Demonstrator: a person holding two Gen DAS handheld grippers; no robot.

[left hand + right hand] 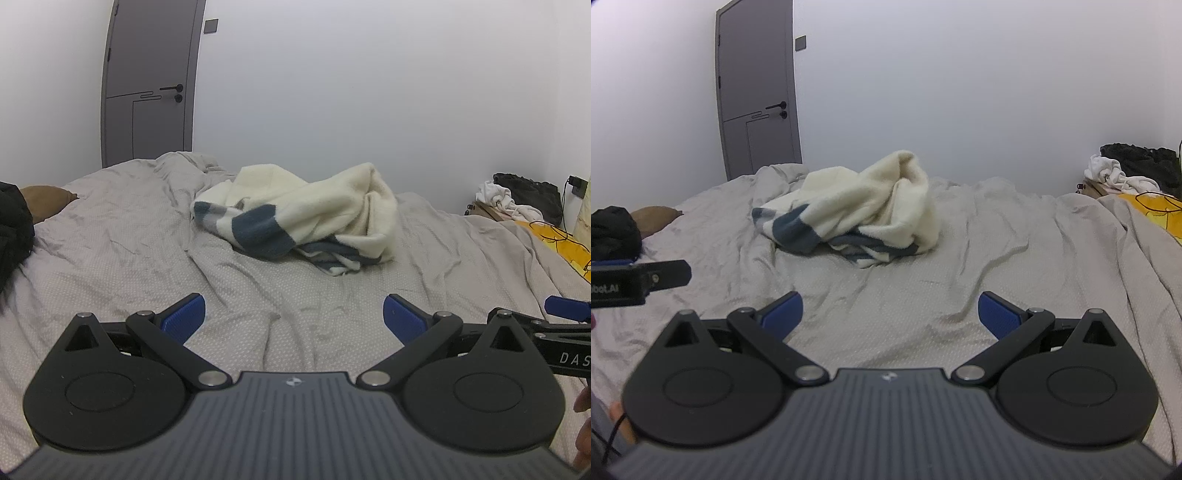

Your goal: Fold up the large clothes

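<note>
- Cream garment (299,218) with blue-grey stripes lies crumpled in a heap near the middle of the bed (110,240), toward the far wall, with nothing touching it.
- Left hand-held gripper (293,315) hovers over the near part of the bed, its blue pads (184,318) spread wide and holding nothing.
- Right hand-held gripper (890,314) hovers just beside it, level with it, jaws likewise spread and empty; each shows at the edge of the other's view.
- Wrinkled grey sheet (905,295) lies bare between both grippers and the garment.
- Black bundle (613,229) and a brown cushion (655,218) sit at the bed's left edge.
- Yellow cloth (1160,210) lies at the right edge; behind it are a white cloth (1115,173) and a black bag (1141,158), contents hidden.
- Grey door (757,85) stands shut behind the bed's far left corner.
</note>
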